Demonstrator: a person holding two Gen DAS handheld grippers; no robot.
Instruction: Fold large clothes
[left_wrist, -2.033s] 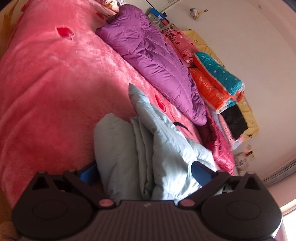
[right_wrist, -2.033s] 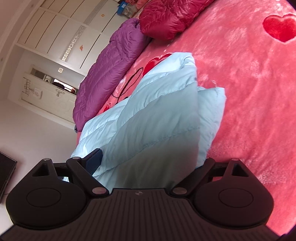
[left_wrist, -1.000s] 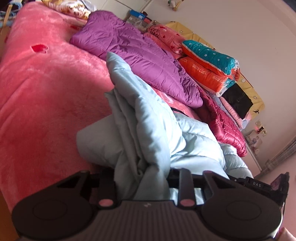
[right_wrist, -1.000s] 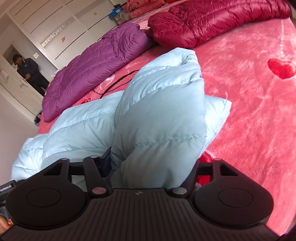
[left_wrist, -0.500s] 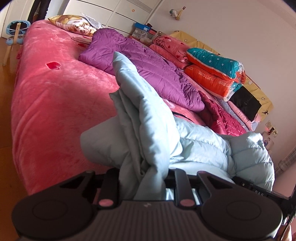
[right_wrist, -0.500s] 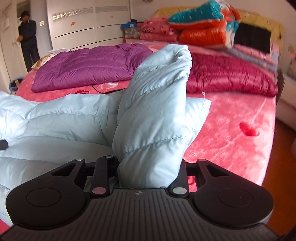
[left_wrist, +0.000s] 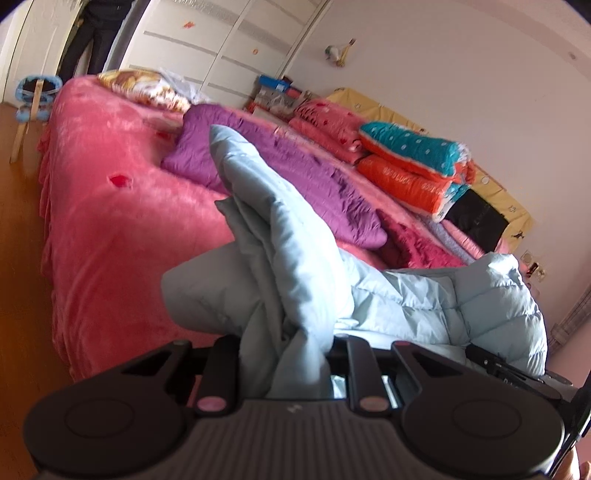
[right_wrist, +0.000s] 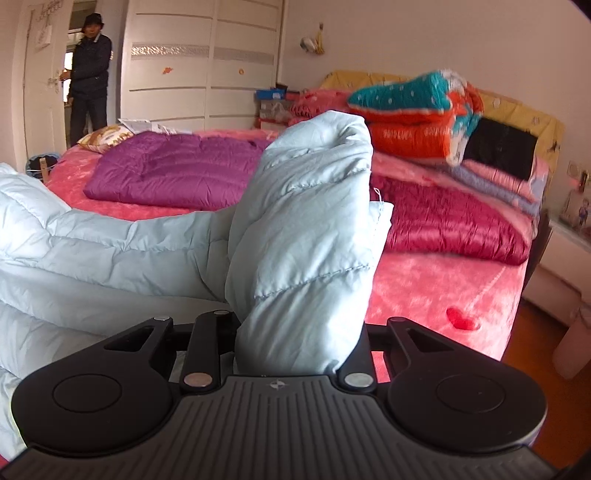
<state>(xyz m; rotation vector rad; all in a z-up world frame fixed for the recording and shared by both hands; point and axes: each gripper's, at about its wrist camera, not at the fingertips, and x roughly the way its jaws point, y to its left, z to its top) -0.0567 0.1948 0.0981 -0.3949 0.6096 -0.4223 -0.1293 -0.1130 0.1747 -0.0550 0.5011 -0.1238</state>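
Observation:
A light blue down jacket lies bunched on the pink blanket of the bed. In the left wrist view my left gripper is shut on a gathered fold of it, which stands up between the fingers. In the right wrist view my right gripper pinches another thick, puffy fold of the light blue jacket, and its jaws are still closing on the fabric. The rest of the jacket stretches away to the left, lifted off the bed. Fabric hides the pads of both grippers.
A purple jacket and a dark red jacket lie further back on the bed. Folded quilts are stacked at the headboard. A person stands in the doorway beside the white wardrobe. Wooden floor borders the bed.
Both grippers have risen, lifting the light blue jacket's folds off the blanket. The right gripper's jaws have closed tighter on its fold and its view has rolled level.

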